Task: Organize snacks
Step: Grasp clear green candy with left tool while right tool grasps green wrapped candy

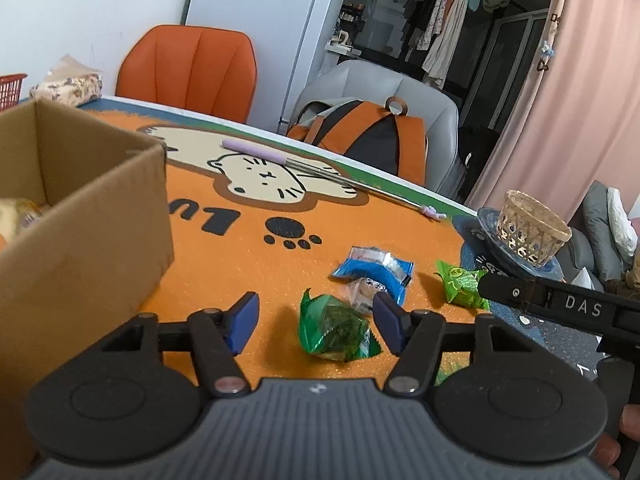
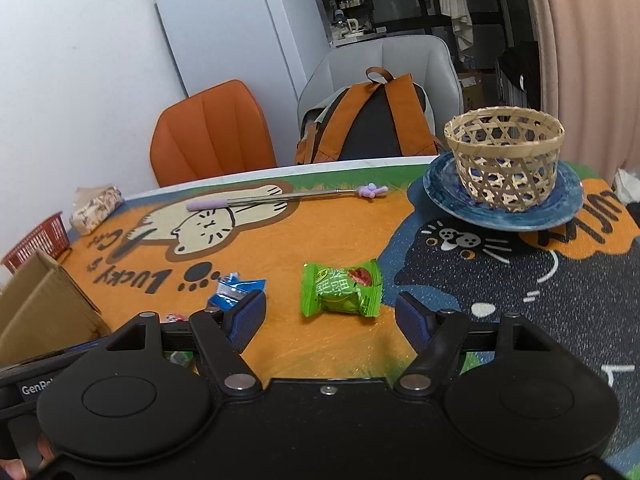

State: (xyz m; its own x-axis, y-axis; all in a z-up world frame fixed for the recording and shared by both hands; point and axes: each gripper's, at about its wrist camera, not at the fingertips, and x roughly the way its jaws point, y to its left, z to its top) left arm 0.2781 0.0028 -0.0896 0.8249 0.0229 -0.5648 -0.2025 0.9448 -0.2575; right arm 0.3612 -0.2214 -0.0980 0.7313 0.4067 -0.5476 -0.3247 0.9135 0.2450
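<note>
My left gripper (image 1: 316, 324) hangs open low over the orange mat, and a dark green wrapped snack (image 1: 332, 330) lies between its blue pads (image 1: 244, 320), with a gap on the left side. Just beyond lie a blue packet (image 1: 374, 270) and a small clear packet (image 1: 366, 290). A light green snack (image 1: 460, 282) lies further right. In the right wrist view my right gripper (image 2: 330, 314) is open, with the light green snack (image 2: 342, 290) lying just ahead of the gap between its fingers. The blue packet (image 2: 234, 290) shows left of it.
An open cardboard box (image 1: 80, 208) stands at the left with something pale inside. A woven basket (image 2: 504, 156) sits on a blue plate (image 2: 448, 196) at the far right. A telescopic stick with a purple handle (image 2: 280, 198) lies near the far edge; chairs and a backpack stand behind.
</note>
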